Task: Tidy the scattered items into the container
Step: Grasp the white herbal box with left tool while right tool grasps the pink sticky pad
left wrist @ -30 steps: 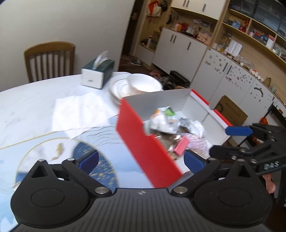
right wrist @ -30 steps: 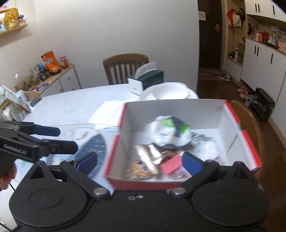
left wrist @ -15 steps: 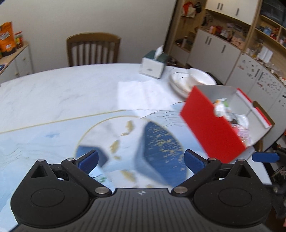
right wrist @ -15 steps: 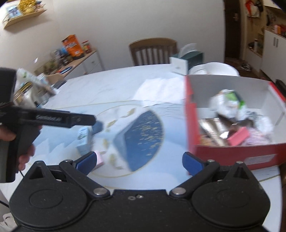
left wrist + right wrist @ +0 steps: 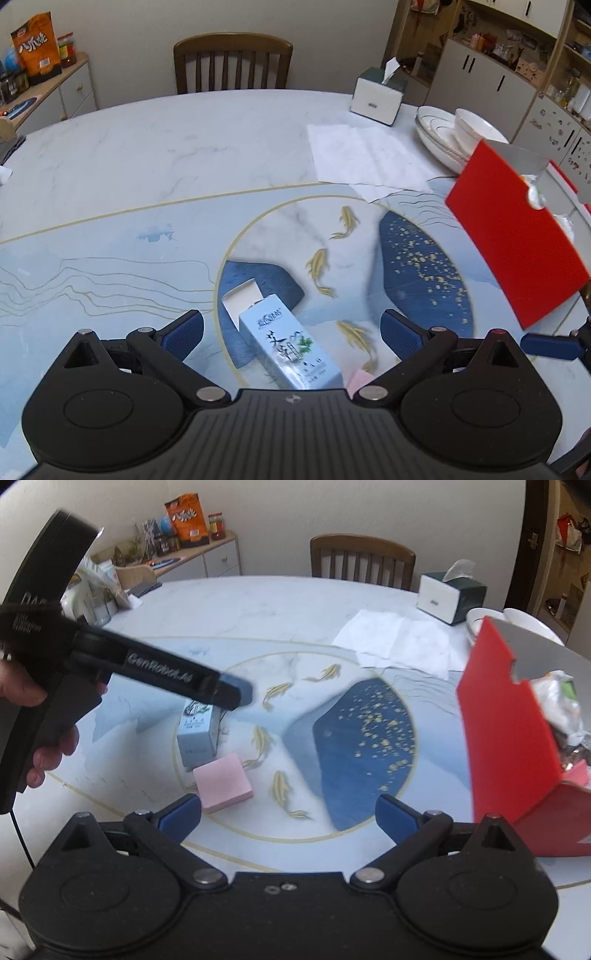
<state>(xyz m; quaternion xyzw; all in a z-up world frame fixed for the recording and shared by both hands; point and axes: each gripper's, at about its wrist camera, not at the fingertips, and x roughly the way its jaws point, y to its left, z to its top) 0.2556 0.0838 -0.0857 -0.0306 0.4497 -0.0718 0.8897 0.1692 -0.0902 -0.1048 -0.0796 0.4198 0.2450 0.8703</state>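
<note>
A light blue carton [image 5: 284, 347] with an open flap lies on the table, between and just below my open left gripper [image 5: 291, 332]. It also shows in the right wrist view [image 5: 197, 734], partly behind the left gripper's finger [image 5: 236, 690]. A pink block [image 5: 223, 782] lies beside it, just ahead of my open, empty right gripper [image 5: 288, 812]; a corner of it shows in the left wrist view [image 5: 356, 380]. The red box [image 5: 506, 731] with white inside stands at the right, holding wrappers and a pink item. It also shows in the left wrist view [image 5: 513, 236].
A tissue box [image 5: 376, 96], stacked white bowls and plates [image 5: 450, 133] and paper sheets [image 5: 365, 155] lie at the far right of the round table [image 5: 147, 147]. A wooden chair [image 5: 232, 62] stands behind it. A sideboard with snacks [image 5: 37, 44] is at the left.
Both grippers have swung left, away from the red box, toward the table's middle. The left one now hovers over the blue carton; the right one faces the pink block.
</note>
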